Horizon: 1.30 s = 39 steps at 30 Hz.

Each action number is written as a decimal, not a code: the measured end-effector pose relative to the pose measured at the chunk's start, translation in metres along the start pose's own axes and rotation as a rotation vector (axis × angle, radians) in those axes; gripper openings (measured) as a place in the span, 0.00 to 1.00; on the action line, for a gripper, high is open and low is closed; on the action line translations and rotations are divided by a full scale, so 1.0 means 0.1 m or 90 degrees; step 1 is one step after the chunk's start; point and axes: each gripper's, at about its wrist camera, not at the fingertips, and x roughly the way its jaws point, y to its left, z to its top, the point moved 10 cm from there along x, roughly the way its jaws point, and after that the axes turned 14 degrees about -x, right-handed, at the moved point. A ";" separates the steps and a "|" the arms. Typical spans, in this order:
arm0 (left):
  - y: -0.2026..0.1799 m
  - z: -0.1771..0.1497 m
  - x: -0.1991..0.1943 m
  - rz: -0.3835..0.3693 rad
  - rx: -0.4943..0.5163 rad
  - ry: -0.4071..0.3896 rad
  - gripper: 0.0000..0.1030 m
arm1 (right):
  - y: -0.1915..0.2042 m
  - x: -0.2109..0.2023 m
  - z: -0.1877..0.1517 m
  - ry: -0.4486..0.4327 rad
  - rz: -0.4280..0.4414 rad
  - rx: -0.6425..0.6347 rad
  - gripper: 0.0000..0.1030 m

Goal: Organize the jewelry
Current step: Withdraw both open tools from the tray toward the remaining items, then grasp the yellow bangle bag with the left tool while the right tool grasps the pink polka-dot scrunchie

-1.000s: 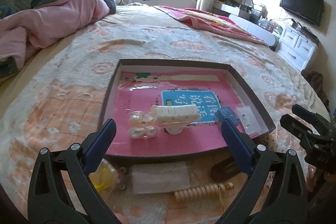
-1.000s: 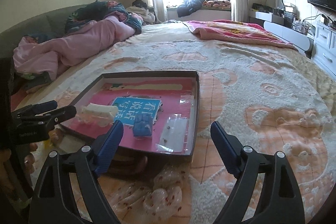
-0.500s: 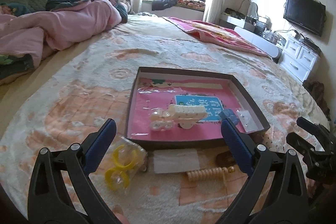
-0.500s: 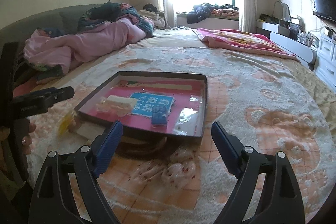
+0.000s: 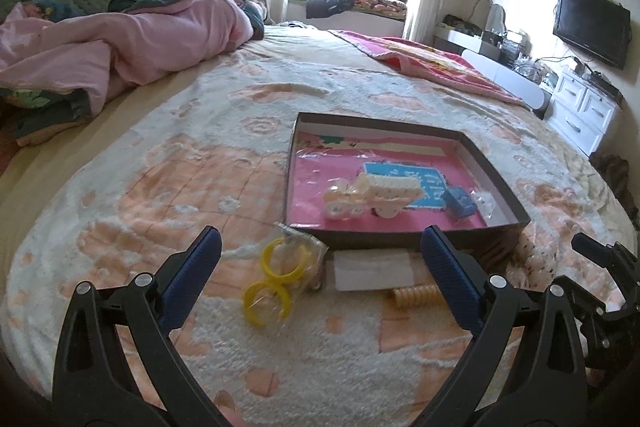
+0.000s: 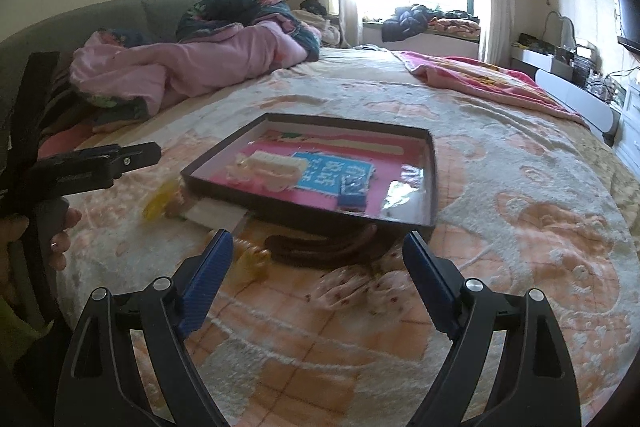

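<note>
The bed [image 5: 224, 131] carries a shallow dark tray [image 5: 404, 235] with a pink floor, already holding a cream hair clip [image 5: 384, 191] and a small blue box [image 5: 460, 202]. Loose pieces lie just outside its near wall. Of these, 2 yellow rings [image 5: 276, 277] in a clear bag sit directly ahead of the left gripper [image 5: 320, 281], between its spread, empty jaws, so the left hand is likely nearer. The right gripper [image 6: 318, 273], also spread and empty, faces a dark hair band [image 6: 320, 249] under the tray's edge.

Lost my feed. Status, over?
Both grippers, left and right, open, empty. Yellow rings bagged, outside tray. Nothing blocking.
</note>
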 end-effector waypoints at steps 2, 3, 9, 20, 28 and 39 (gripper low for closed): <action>0.04 -0.02 -0.02 0.005 0.004 0.001 0.89 | 0.06 0.01 -0.02 0.003 0.005 -0.006 0.81; 0.05 -0.03 -0.02 0.008 0.006 0.002 0.89 | 0.09 0.01 -0.02 0.004 0.008 -0.008 0.81; 0.14 -0.13 -0.03 0.022 0.011 0.015 0.89 | 0.26 0.06 -0.09 0.014 0.026 -0.021 0.81; 0.35 -0.33 0.17 0.059 0.014 0.051 0.89 | 0.09 0.18 -0.25 0.039 -0.020 0.006 0.81; 0.47 -0.35 0.31 0.069 0.013 0.047 0.89 | -0.14 0.31 -0.43 0.062 -0.065 0.025 0.81; 0.53 -0.36 0.55 0.051 -0.003 0.085 0.82 | -0.42 0.49 -0.61 0.090 -0.079 0.078 0.81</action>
